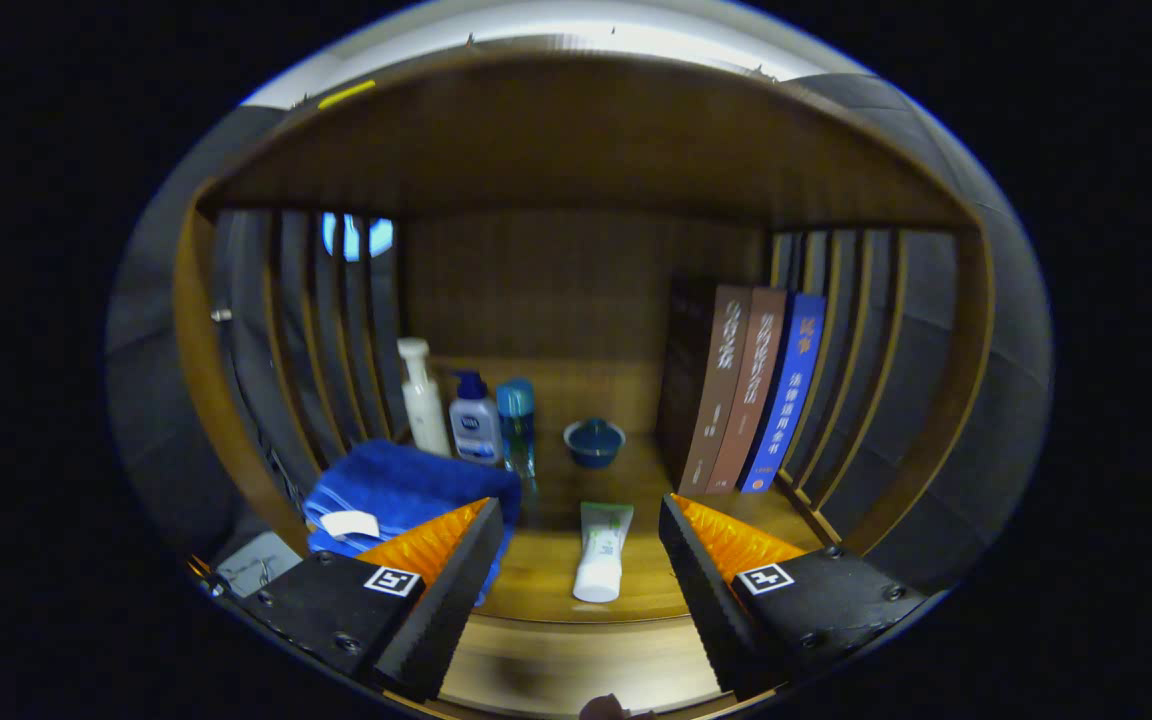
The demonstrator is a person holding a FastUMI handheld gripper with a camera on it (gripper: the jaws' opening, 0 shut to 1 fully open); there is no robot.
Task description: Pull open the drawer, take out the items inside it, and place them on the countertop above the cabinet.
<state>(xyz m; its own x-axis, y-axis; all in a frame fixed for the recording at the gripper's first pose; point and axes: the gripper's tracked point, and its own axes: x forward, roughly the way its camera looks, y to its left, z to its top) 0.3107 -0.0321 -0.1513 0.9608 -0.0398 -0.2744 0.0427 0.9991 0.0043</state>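
The drawer front cannot be made out; below the fingers only a pale wood strip shows, partly blurred, and a small rounded shape at its lower rim is cut off and unidentifiable. The gripper (581, 540) is released, its fingers spread wide and grasping nothing. A tube (601, 553) lies on the countertop (551, 560) between the fingertips, touching neither, its long axis running away from the gripper, white cap nearest, flat end farthest. A blue towel (401, 490) sits just behind the left finger, which hides its near corner. Beyond the fingers stand three bottles (476, 420), a small blue bowl (594, 442), and upright books (751, 390) ahead of the right finger.
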